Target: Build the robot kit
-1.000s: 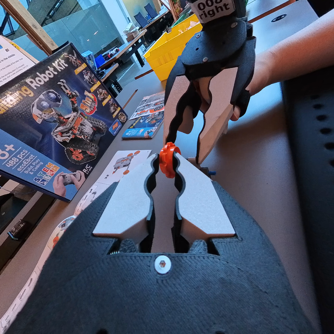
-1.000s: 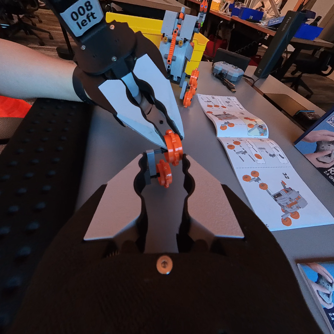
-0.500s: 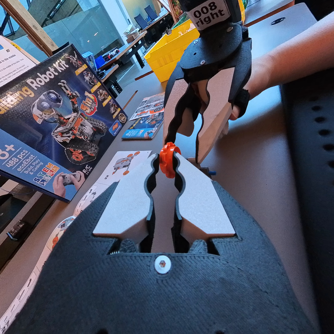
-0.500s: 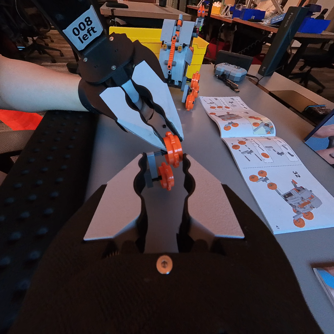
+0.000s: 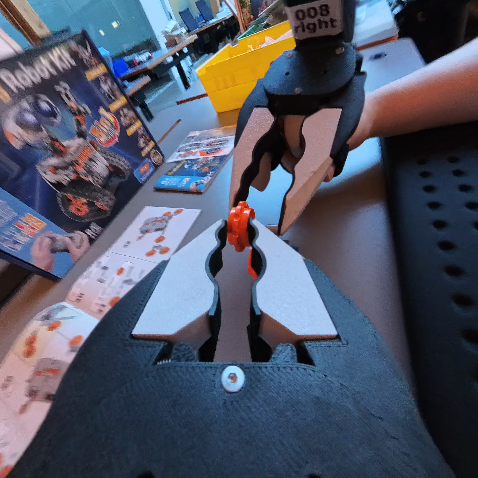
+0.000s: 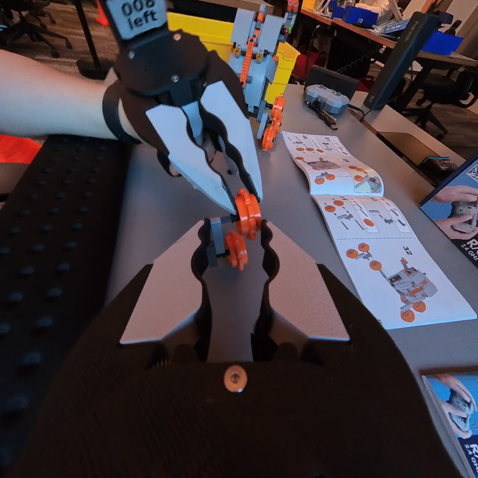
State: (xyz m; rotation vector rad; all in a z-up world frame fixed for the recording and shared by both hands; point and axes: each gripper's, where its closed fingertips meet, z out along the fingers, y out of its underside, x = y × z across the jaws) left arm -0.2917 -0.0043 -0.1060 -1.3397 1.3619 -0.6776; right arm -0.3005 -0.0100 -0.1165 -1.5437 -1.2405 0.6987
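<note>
My left gripper [image 5: 239,225] is shut on an orange gear wheel [image 5: 240,226] pinched at its fingertips. In the right wrist view the left gripper [image 6: 245,204] comes in from the upper left with that gear [image 6: 247,214]. The gear sits on an axle of a small grey beam [image 6: 216,240], which carries a second orange gear [image 6: 235,249] lower down. My right gripper [image 6: 234,223] straddles this assembly: one finger lies against the beam, the other against the upper gear. In the left wrist view the right gripper [image 5: 256,219] points down at the gear from above.
An open instruction booklet [image 6: 375,232] lies to the right on the grey table. A grey and orange robot model [image 6: 256,64], a yellow bin [image 5: 245,69] and a grey battery box [image 6: 327,99] stand farther back. The kit box [image 5: 64,142] stands nearby. A black perforated mat [image 6: 51,232] lies beside the grippers. My left and right fingertips are right by each other.
Both grippers keep their hold. The pair has shifted slightly with the assembly between them, and the left wrist view is now blurred by motion.
</note>
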